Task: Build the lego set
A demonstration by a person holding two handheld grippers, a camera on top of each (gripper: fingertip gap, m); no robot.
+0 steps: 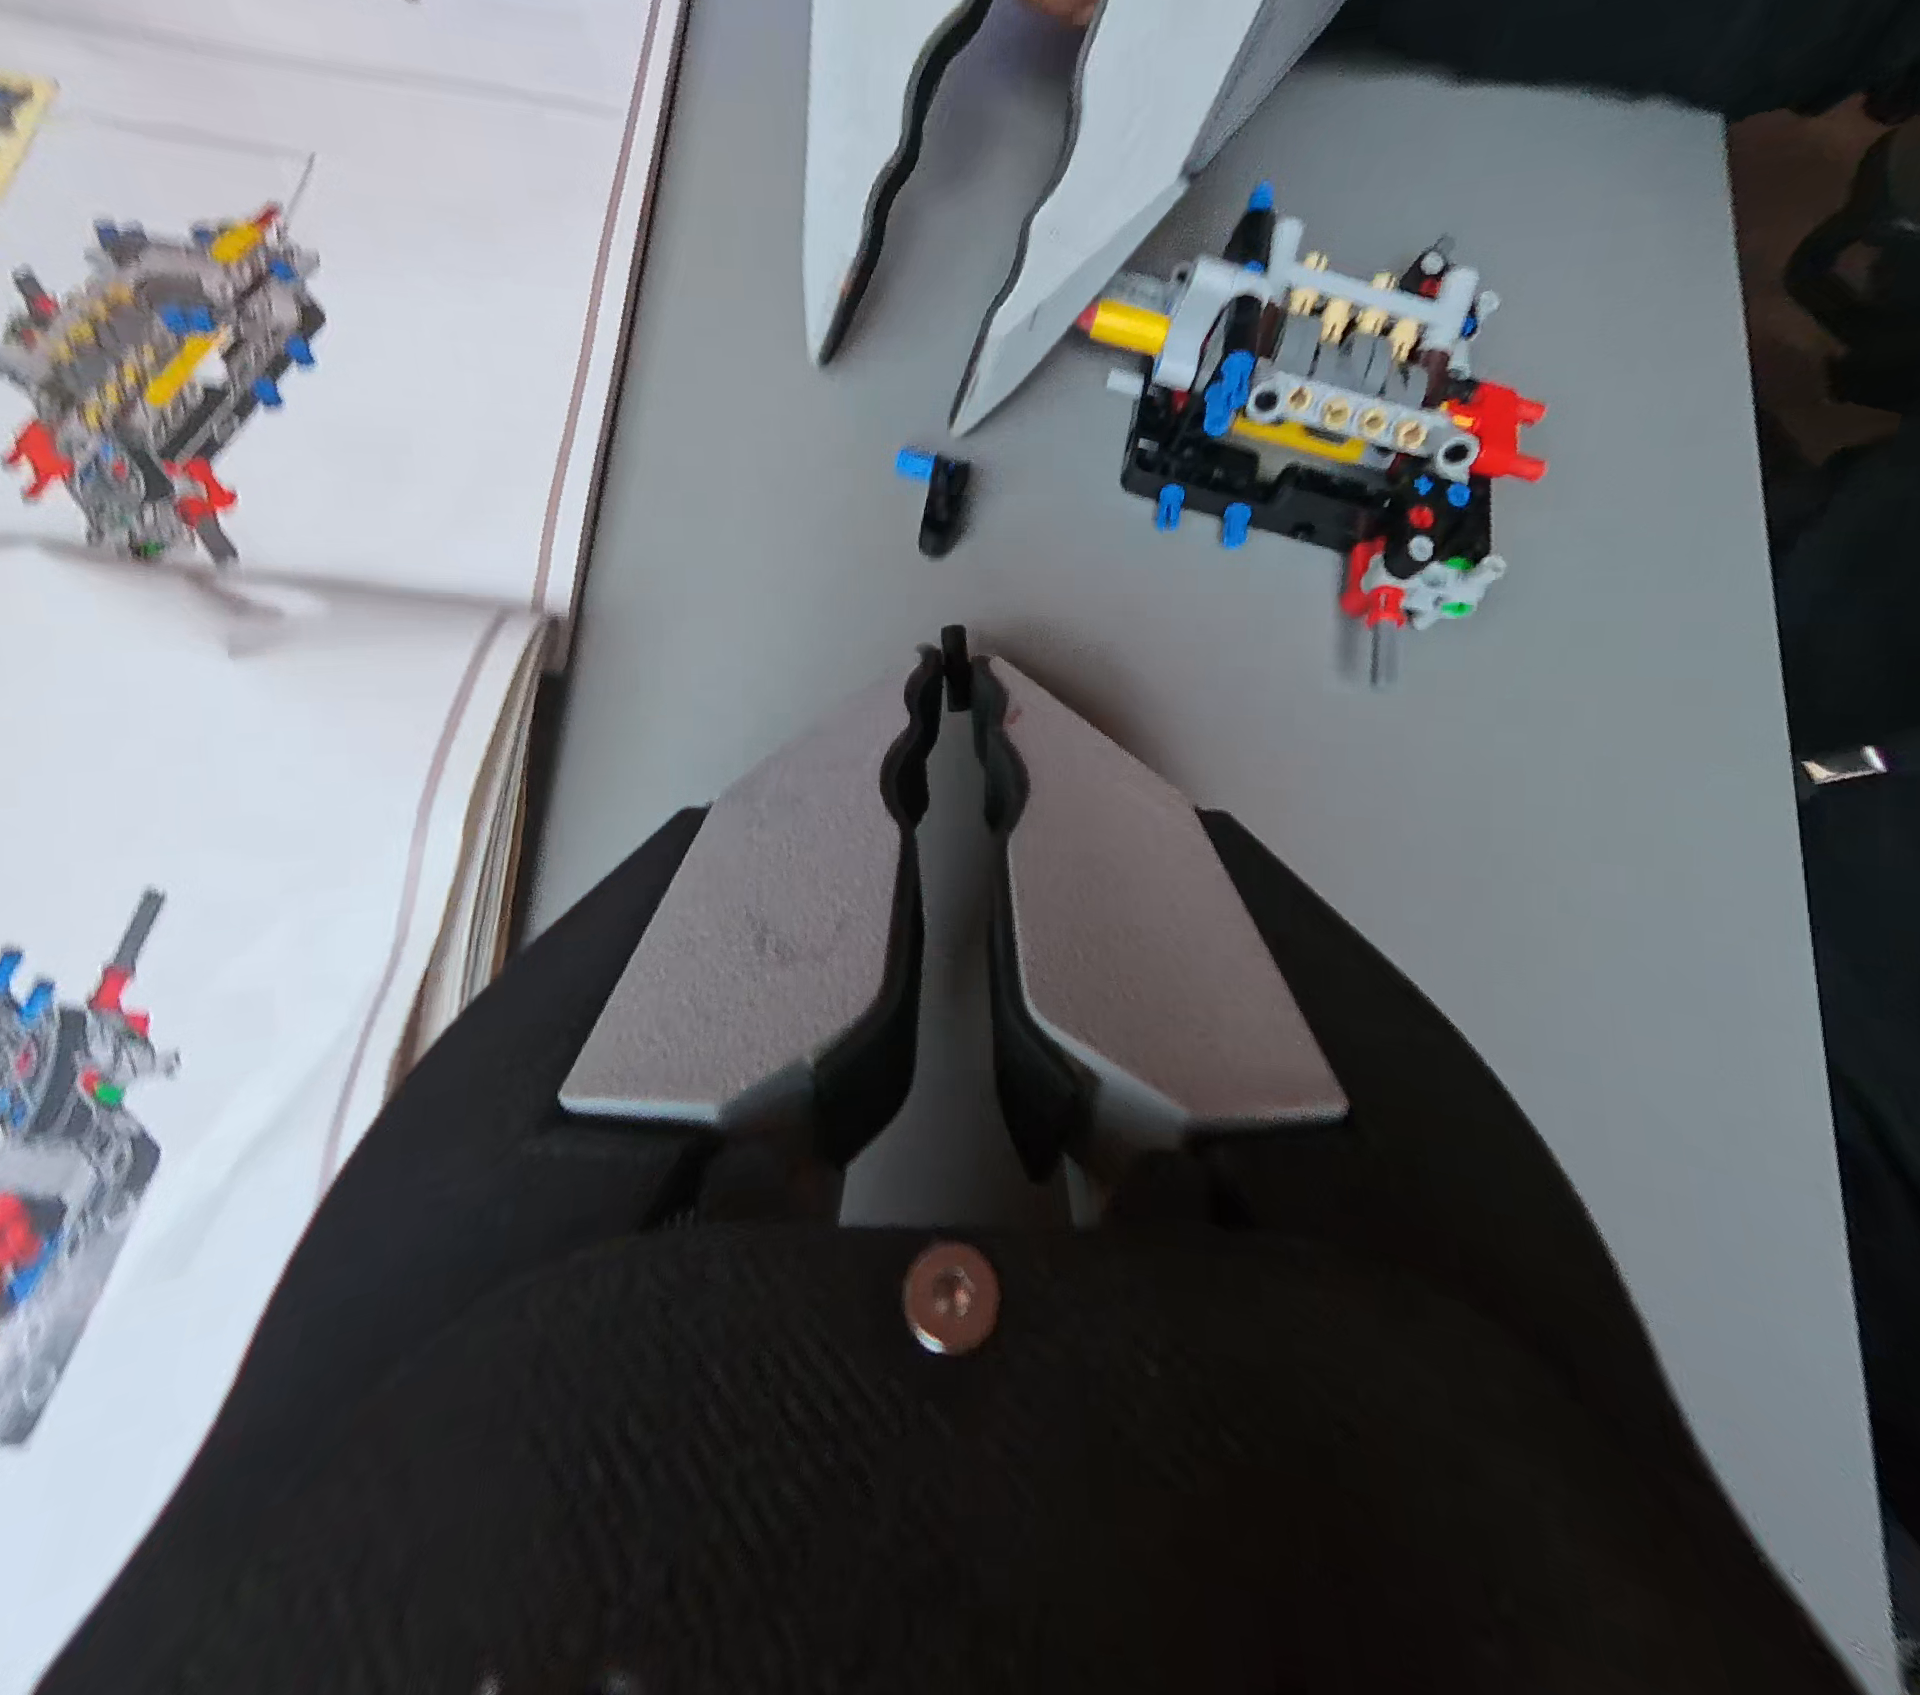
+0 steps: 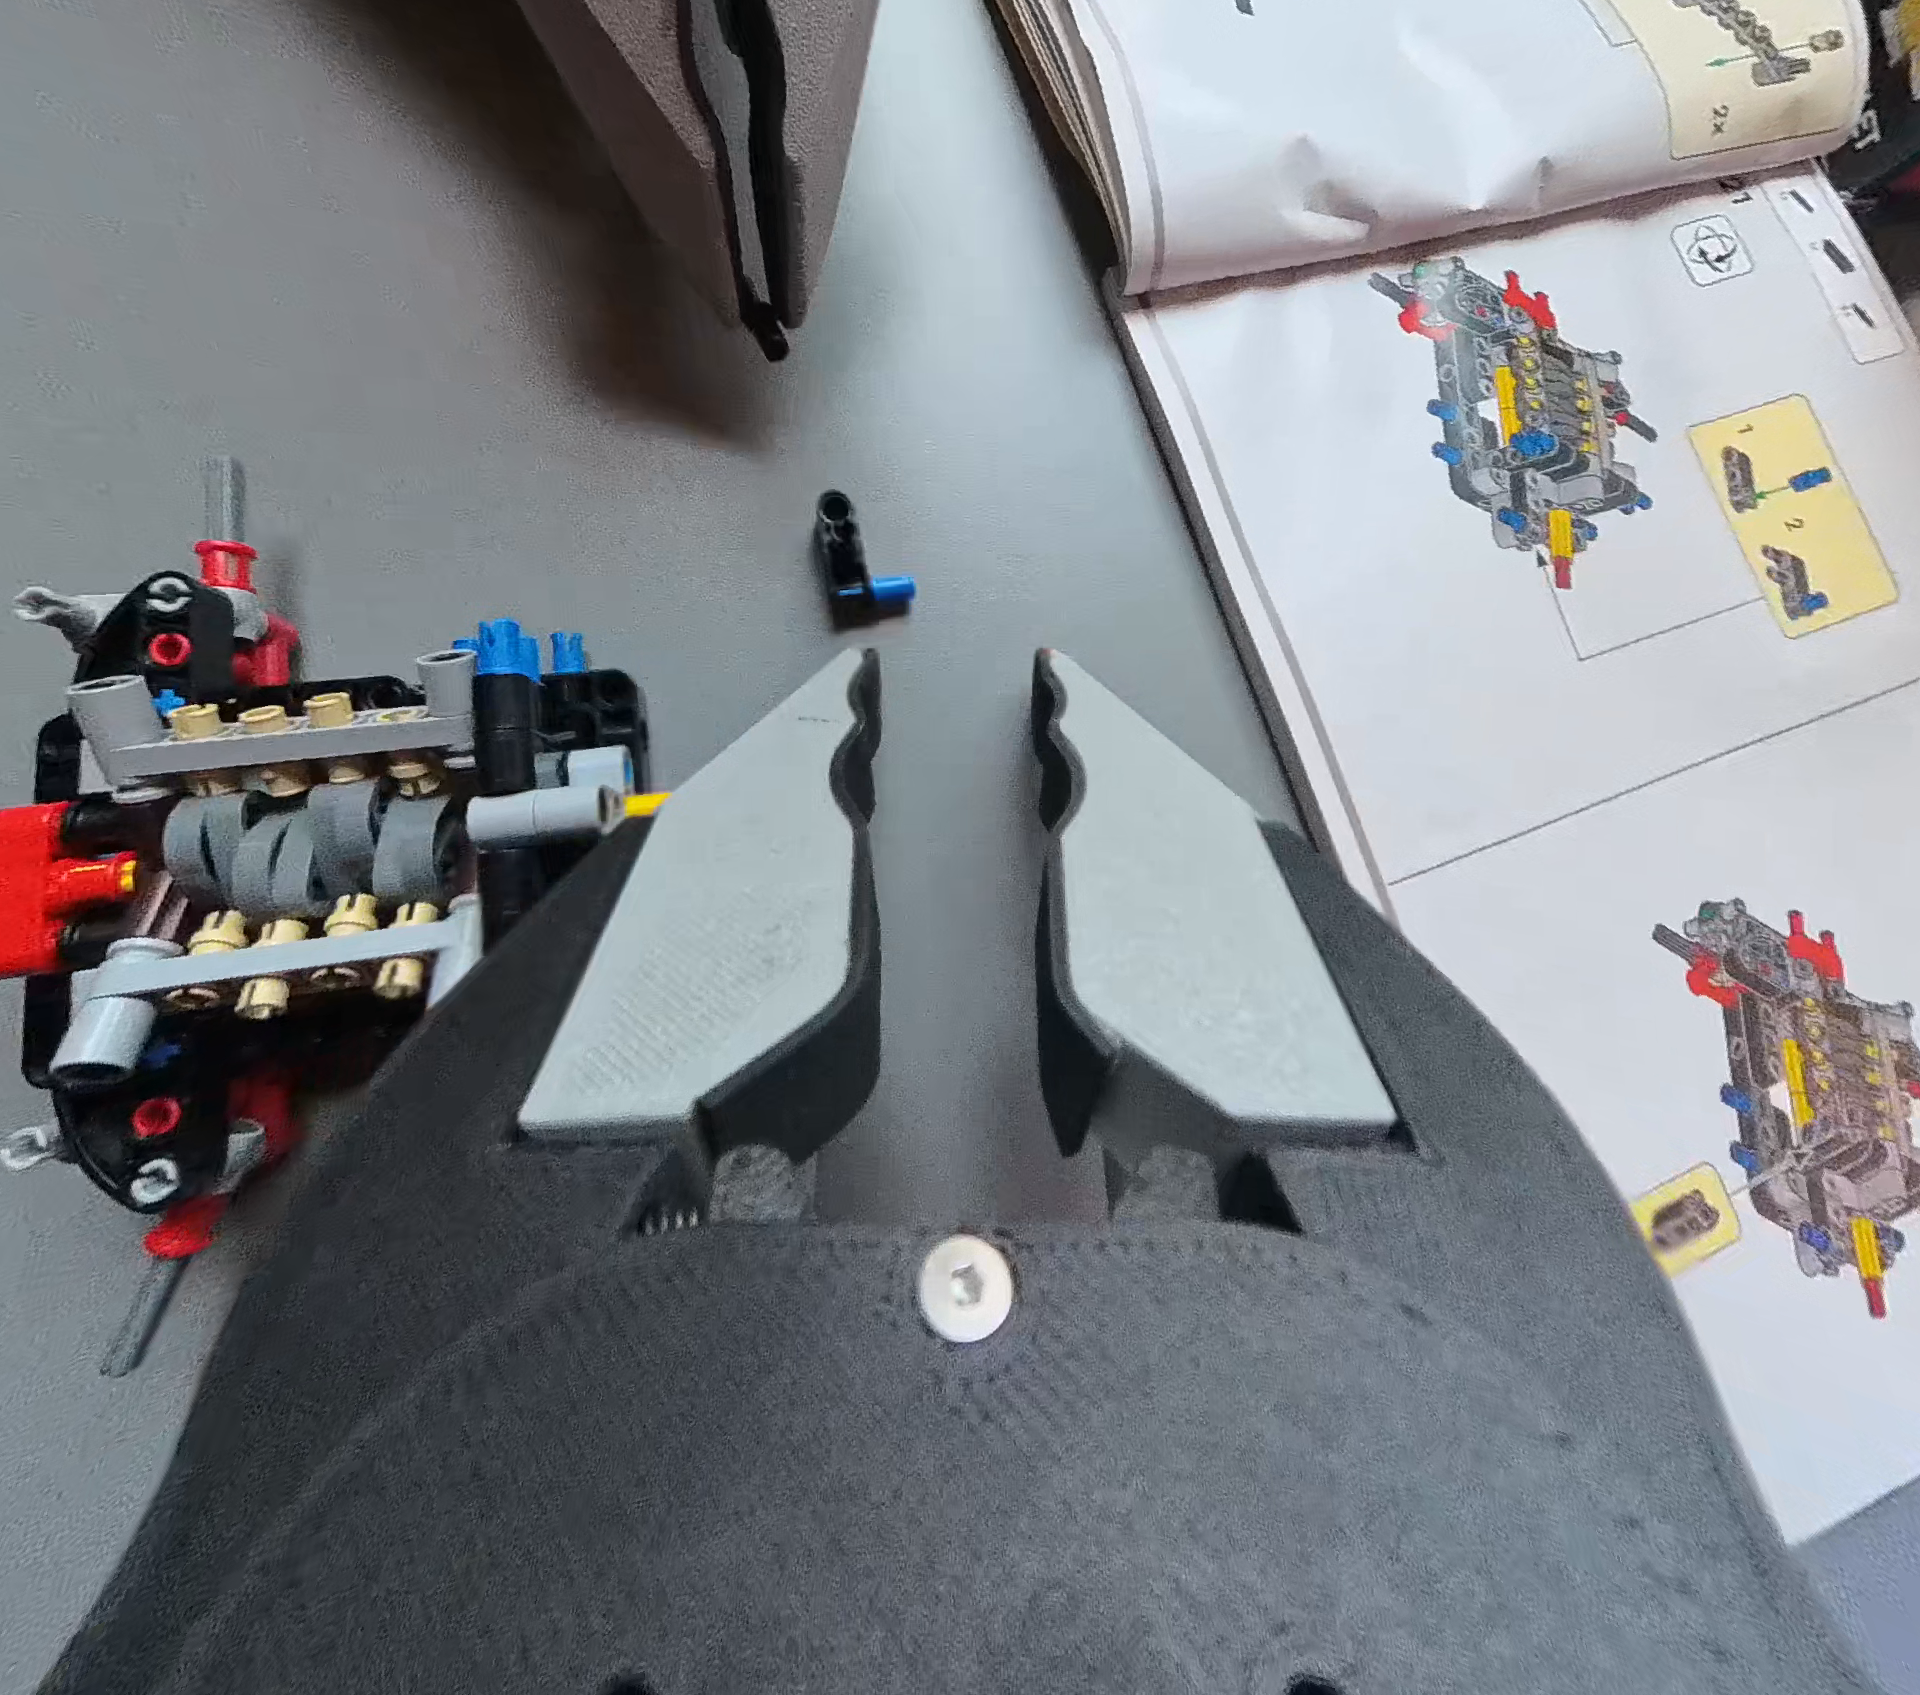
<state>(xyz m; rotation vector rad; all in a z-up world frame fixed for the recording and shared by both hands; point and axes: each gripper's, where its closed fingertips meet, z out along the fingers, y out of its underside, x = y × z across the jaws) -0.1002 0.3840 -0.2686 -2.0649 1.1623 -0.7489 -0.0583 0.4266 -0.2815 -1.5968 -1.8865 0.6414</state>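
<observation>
Jaws, left gripper: closed together on a small black pin, whose tip pokes out past the fingertips; the same grip shows at the far side of the right wrist view.
Jaws, right gripper: apart, holding nothing, hovering over bare counter.
Loose sub-part: a short black connector with a blue pin lies flat on the counter, just beyond the right gripper's fingertips and between the two grippers.
Lego assembly: a partly built block with grey beams, tan bushes, red ends and blue pins, resting on the counter to the left in the right wrist view, clear of both grippers.
Instruction booklet: lies open on the right in that view, with drawn steps on its pages.
Step in hand (judged): fitting the held black pin into the loose connector, probably before that sub-part joins the assembly.
Doing it well: the right gripper should pinch the connector across its flat sides, away from the open hole, and lift it clear of the counter. Bring the pin in along the hole's axis and press straight.
Risk: the pin is held only at the tips, so a skewed push could twist it out. The connector is light and may skid if nudged before it is gripped.
</observation>
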